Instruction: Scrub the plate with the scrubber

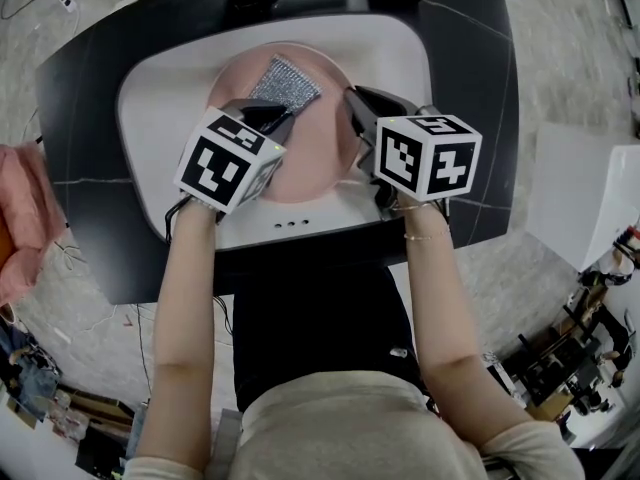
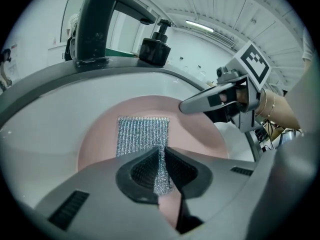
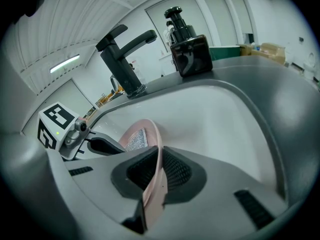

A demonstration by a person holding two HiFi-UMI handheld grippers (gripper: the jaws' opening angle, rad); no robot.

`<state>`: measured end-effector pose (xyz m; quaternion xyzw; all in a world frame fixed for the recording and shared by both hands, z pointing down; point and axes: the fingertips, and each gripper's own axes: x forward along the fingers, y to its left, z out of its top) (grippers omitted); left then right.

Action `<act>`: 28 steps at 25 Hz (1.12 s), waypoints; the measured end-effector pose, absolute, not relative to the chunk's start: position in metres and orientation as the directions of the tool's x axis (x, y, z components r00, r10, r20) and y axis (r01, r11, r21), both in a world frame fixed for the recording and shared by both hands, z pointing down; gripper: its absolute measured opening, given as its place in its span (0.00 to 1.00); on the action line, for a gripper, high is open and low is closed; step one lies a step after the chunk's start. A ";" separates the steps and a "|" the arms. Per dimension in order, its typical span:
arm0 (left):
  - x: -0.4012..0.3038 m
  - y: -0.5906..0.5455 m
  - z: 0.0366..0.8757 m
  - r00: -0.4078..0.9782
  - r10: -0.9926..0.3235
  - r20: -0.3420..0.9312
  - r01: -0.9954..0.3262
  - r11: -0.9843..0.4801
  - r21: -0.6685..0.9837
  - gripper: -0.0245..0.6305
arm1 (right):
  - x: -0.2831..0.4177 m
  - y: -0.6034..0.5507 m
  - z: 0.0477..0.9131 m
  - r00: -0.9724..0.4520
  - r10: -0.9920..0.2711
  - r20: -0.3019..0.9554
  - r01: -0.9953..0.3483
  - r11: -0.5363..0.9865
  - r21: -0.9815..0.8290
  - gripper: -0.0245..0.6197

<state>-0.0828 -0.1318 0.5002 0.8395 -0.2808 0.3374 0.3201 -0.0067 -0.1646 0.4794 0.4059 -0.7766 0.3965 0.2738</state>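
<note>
The left gripper [image 2: 162, 153] has its jaws pinched tight on the near edge of the silvery mesh scrubber [image 2: 142, 133], so the pad lies flat on the pink plate [image 1: 308, 160], ready to be dragged. The right gripper [image 3: 159, 154] is closed thin on the plate's rim at 3 o'clock — bracing it, I judge, against the strokes. The plate sits mid-basin in the white sink [image 1: 150, 98], the scrubber toward its 12 o'clock.
</note>
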 end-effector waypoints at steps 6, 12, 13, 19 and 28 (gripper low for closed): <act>-0.102 -0.121 0.517 0.522 -0.217 0.825 -0.702 -0.659 0.271 0.12 | -0.004 -0.161 0.484 -0.509 -0.410 0.757 -0.856 0.339 -0.391 0.10; -0.103 -0.106 0.522 0.491 -0.161 0.856 -0.669 -0.699 0.253 0.12 | -0.002 -0.161 0.486 -0.500 -0.413 0.762 -0.862 0.324 -0.390 0.10; -0.101 -0.101 0.522 0.489 -0.141 0.861 -0.654 -0.712 0.255 0.12 | -0.002 -0.161 0.486 -0.498 -0.412 0.763 -0.863 0.323 -0.389 0.10; -0.091 -0.073 0.520 0.489 -0.059 0.870 -0.592 -0.755 0.281 0.12 | 0.000 -0.160 0.487 -0.497 -0.412 0.764 -0.864 0.318 -0.391 0.10; -0.072 -0.053 0.512 0.524 0.006 0.852 -0.510 -0.799 0.320 0.12 | 0.000 -0.161 0.488 -0.495 -0.410 0.767 -0.865 0.318 -0.388 0.10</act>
